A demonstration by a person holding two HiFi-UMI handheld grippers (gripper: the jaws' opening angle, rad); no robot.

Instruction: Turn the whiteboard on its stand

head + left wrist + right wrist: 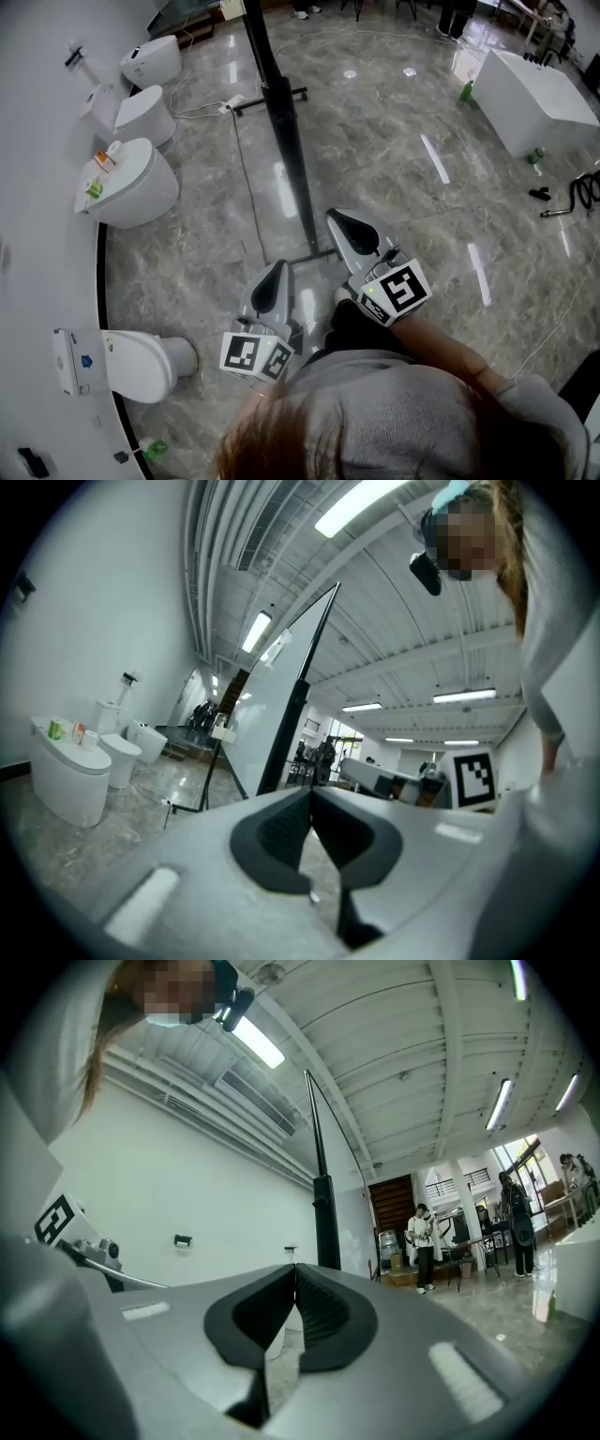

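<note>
From above, in the head view, the whiteboard (284, 131) shows edge-on as a dark narrow strip on its wheeled stand (314, 254). My left gripper (278, 267) is shut and empty, just short of the stand's near foot. My right gripper (336, 218) is also shut and empty, close beside the board's near end on its right. In the left gripper view the white board (267, 705) leans on its black post (286, 733) beyond the closed left gripper (311, 794). In the right gripper view the post (325, 1218) rises just past the closed right gripper (295, 1269).
Several white toilets (131, 183) line the curved wall at the left. A white bathtub (534, 94) stands at the far right, with hoses (577, 197) on the floor near it. A cable (246, 178) runs along the marble floor left of the board. People (424, 1241) stand far off.
</note>
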